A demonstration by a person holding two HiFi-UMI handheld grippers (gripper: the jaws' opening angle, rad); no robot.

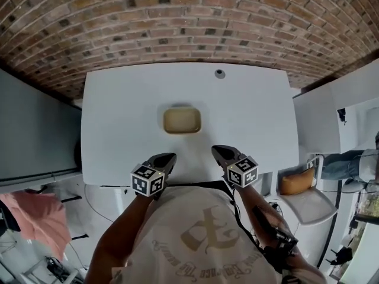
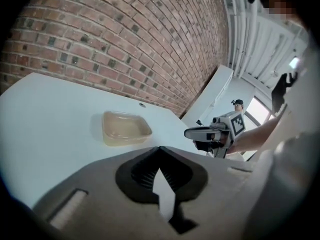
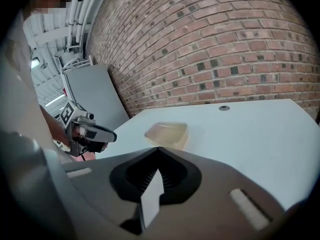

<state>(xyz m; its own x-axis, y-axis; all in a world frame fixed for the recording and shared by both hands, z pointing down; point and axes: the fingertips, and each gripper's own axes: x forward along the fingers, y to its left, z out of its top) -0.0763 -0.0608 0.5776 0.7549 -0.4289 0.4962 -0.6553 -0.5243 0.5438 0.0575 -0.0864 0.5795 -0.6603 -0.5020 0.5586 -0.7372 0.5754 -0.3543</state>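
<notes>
while a tub (image 1: pixel 182 120) sits on the table (image 1: pixel 118 117), the left gripper (image 1: pixel 170 157) and right gripper (image 1: pixel 217 151) hover nearby, both clenched empty.

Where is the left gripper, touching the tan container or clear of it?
Apart. The head view shows a strip of bare white table between the left gripper and the tan container.

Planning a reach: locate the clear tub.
In the head view the tub sits central on the table, ahead of the left gripper and right gripper.
</notes>
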